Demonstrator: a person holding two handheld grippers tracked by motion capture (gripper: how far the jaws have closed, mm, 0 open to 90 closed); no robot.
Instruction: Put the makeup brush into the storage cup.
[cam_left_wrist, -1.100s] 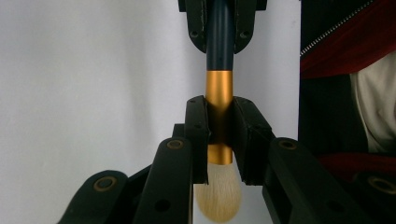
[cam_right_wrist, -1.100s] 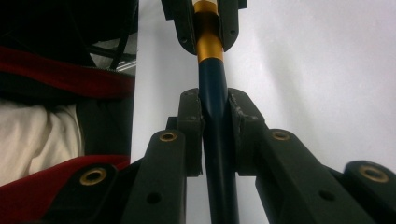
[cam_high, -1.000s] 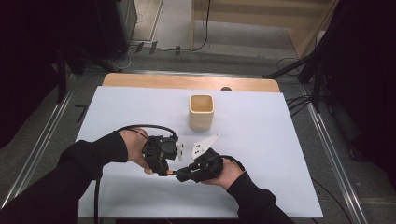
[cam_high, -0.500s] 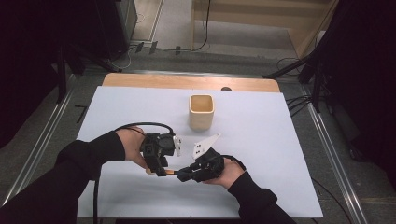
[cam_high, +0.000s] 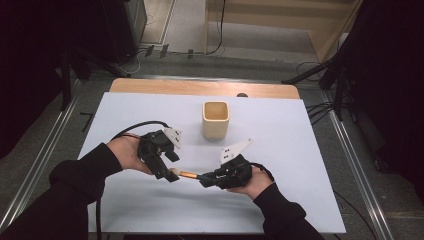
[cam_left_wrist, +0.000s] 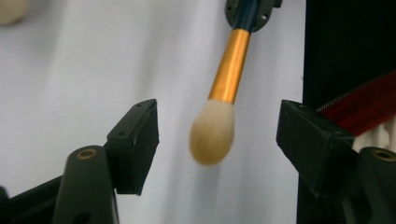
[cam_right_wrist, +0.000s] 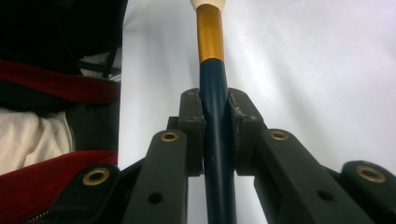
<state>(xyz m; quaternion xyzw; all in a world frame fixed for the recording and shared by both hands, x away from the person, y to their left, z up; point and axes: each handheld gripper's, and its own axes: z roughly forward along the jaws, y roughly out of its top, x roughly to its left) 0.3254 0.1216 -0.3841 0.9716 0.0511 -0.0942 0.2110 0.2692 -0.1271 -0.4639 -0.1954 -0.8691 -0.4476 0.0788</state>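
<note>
Now my left gripper (cam_left_wrist: 219, 140) has just let its jaws open off the brush (cam_high: 186, 174), my right gripper (cam_right_wrist: 215, 135) clamps its handle, and the cup (cam_high: 215, 120) waits.

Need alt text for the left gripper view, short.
A makeup brush with a pale bristle head, gold ferrule and dark handle hangs between the left tongs, whose jaws have just been opening and stand apart from the bristles. The right tongs clamp its handle at the top edge, over a white table.

Obstacles: 1 beige square-mouthed wooden cup (cam_high: 215, 120), upright, mid-table beyond both grippers. Open white table sheet (cam_high: 300, 165) either side and nearer.
</note>
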